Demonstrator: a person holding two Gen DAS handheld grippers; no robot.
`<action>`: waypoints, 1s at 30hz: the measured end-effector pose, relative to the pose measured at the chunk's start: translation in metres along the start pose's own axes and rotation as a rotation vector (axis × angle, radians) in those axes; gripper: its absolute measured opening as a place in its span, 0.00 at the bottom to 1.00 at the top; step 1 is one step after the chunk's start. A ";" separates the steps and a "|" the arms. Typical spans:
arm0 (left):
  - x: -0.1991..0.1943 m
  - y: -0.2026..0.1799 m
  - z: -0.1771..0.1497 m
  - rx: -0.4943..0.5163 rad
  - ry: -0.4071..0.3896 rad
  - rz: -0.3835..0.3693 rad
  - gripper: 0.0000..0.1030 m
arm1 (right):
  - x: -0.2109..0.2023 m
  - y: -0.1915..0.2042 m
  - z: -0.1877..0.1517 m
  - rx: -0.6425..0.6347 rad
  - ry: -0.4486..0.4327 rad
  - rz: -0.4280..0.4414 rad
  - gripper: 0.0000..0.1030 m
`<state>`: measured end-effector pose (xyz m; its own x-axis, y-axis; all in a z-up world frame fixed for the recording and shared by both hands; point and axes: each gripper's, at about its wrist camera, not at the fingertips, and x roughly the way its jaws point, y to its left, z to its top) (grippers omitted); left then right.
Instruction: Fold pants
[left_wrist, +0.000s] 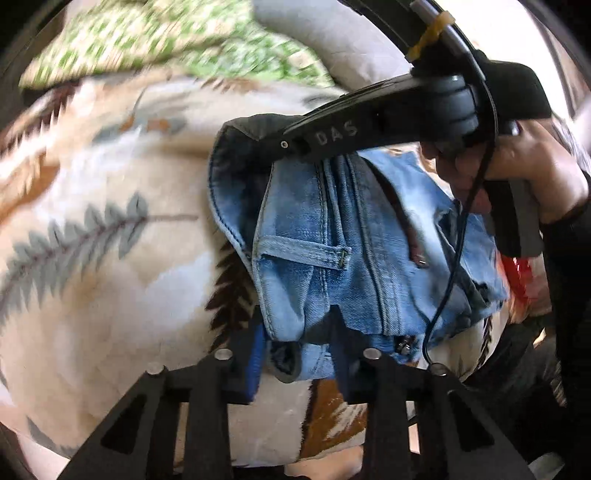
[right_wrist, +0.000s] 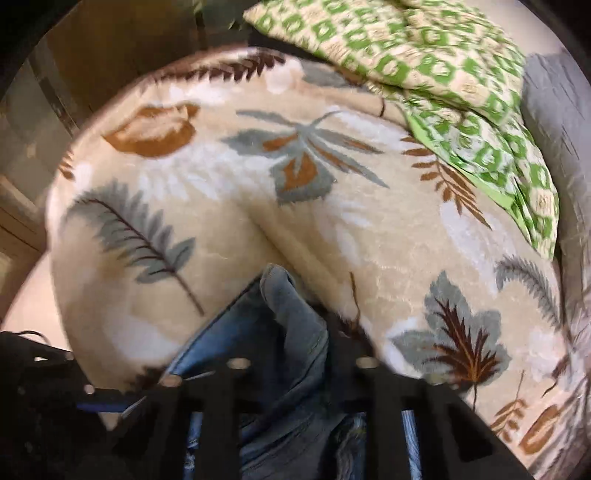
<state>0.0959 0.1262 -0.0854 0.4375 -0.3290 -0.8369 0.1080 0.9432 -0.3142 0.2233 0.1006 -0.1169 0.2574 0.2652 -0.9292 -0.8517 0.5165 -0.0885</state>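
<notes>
The pants are blue jeans (left_wrist: 332, 251), held off the bed between both grippers. In the left wrist view my left gripper (left_wrist: 299, 354) is shut on the waistband edge, near a belt loop. The right gripper (left_wrist: 266, 136) reaches in from the upper right and pinches another part of the denim at the top. In the right wrist view the jeans (right_wrist: 291, 332) bunch between the fingers of the right gripper (right_wrist: 299, 362), which is shut on them. The rest of the pants hangs out of view.
A cream blanket with leaf prints (right_wrist: 229, 229) covers the bed under the jeans. A green-patterned pillow or quilt (right_wrist: 443, 74) lies at the far side, with grey fabric (right_wrist: 554, 122) beyond it. The bed's left edge drops to a floor (right_wrist: 22, 314).
</notes>
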 end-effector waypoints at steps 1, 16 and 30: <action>-0.005 -0.007 0.000 0.022 -0.011 -0.002 0.28 | -0.013 -0.006 -0.008 0.025 -0.035 0.021 0.16; -0.010 -0.264 0.049 0.512 -0.036 -0.288 0.27 | -0.196 -0.164 -0.247 0.475 -0.489 0.120 0.15; 0.077 -0.329 0.051 0.501 0.146 -0.355 0.83 | -0.166 -0.238 -0.379 0.798 -0.353 -0.071 0.78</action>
<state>0.1396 -0.2072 -0.0230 0.1759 -0.5957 -0.7837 0.6450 0.6712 -0.3654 0.2103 -0.3745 -0.0773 0.5366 0.3789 -0.7540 -0.2881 0.9221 0.2583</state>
